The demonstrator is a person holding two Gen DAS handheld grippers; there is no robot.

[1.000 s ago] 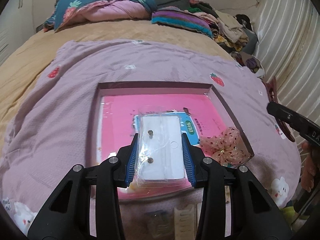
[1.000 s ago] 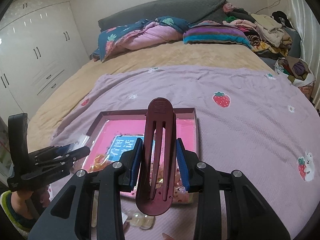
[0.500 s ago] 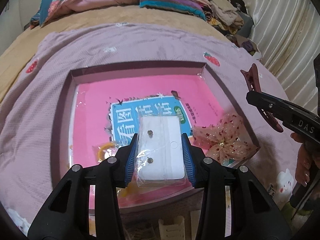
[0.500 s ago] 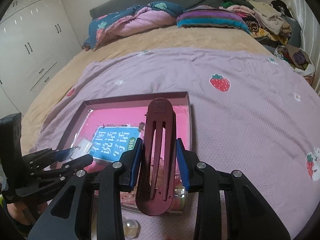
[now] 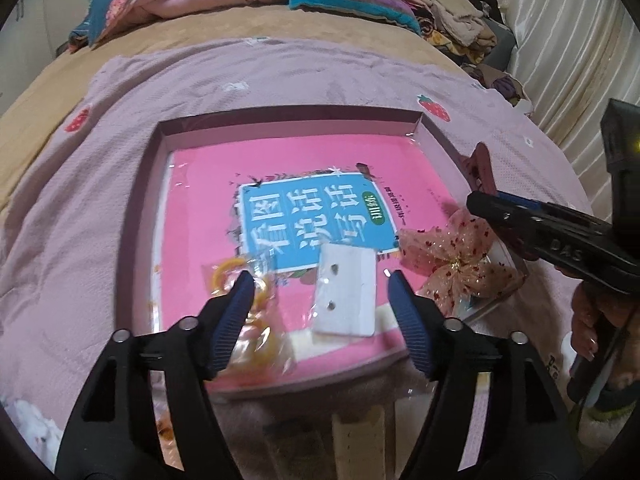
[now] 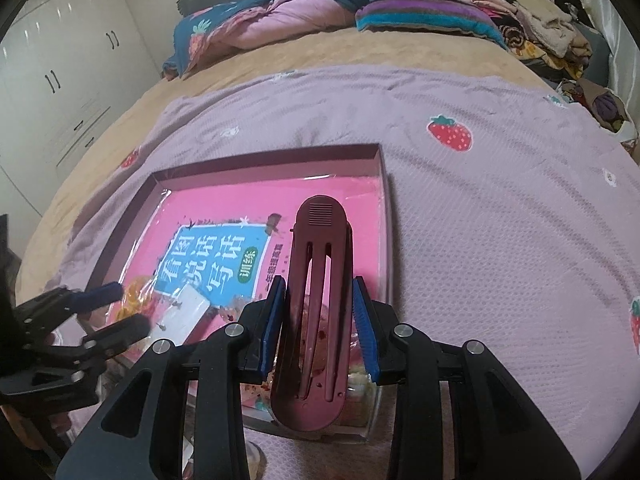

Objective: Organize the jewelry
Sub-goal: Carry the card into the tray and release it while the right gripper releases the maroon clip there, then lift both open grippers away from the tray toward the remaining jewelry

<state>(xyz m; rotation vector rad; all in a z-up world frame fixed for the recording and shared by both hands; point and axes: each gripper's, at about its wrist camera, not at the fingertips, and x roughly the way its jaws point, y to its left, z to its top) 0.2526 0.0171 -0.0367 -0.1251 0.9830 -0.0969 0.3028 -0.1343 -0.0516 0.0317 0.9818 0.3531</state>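
Broadly, largest first.
Bed (image 6: 500, 240): one, under a lilac strawberry blanket; soft ground, so anything set on it can tip or sink.
Tray (image 5: 280, 114): one shallow maroon box lying flat on the blanket, its floor covered by a pink printed sheet under glossy film; the floor looks slick, so light pieces may slide.
Hair clip (image 6: 316, 308): one long maroon plastic clip, stiff and light by the look of it. The right claw (image 6: 320, 320) is clenched on its sides near the middle, the clip standing lengthwise between the pads above the tray's near right corner. Smooth plastic can twist in a pinch; that mid-length hold seems the safest.
Bow (image 5: 460, 256): one sheer pink bow with red specks, lying in the tray's near right corner; soft, crushable, best taken at its knot.
Earring card (image 5: 346, 290): one white card in a clear sleeve, with two small studs showing, lying flat in the tray near its front edge. The left claw (image 5: 322, 310) is released, its pads wide apart on either side of the card and touching nothing. Thin and featherlight, I judge; the slippery sleeve favours an edge-to-edge pinch.
Bagged rings (image 5: 240, 280): one clear packet of amber-coloured hoops, just left of the card; the number inside is too blurred to tell.
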